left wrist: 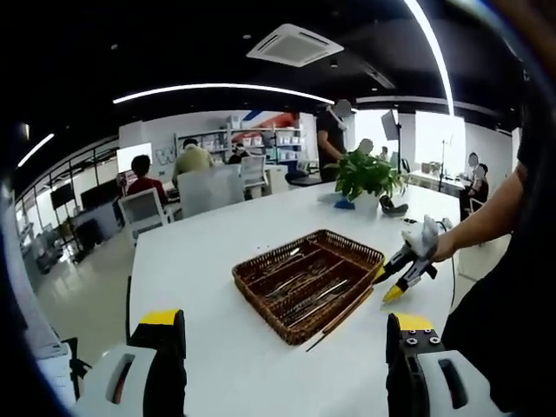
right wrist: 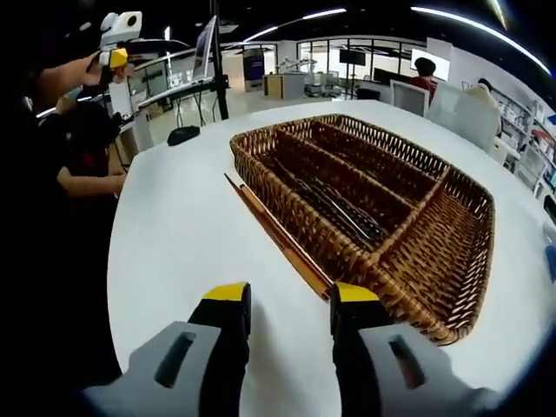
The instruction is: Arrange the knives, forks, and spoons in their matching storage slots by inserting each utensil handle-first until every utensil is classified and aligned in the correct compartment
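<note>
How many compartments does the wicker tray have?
4: three long lengthwise slots side by side in the wicker tray, holding utensils, and one crosswise compartment at its end nearest the right gripper.

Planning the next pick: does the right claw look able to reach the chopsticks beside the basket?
Probably yes. The right claw is open just short of the chopsticks, which lie bare on the table against the basket wall, nothing between.

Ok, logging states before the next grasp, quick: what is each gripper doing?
Left gripper: open, holding nothing.
Right gripper: open, empty, jaws just short of the chopsticks beside the wicker tray.
</note>
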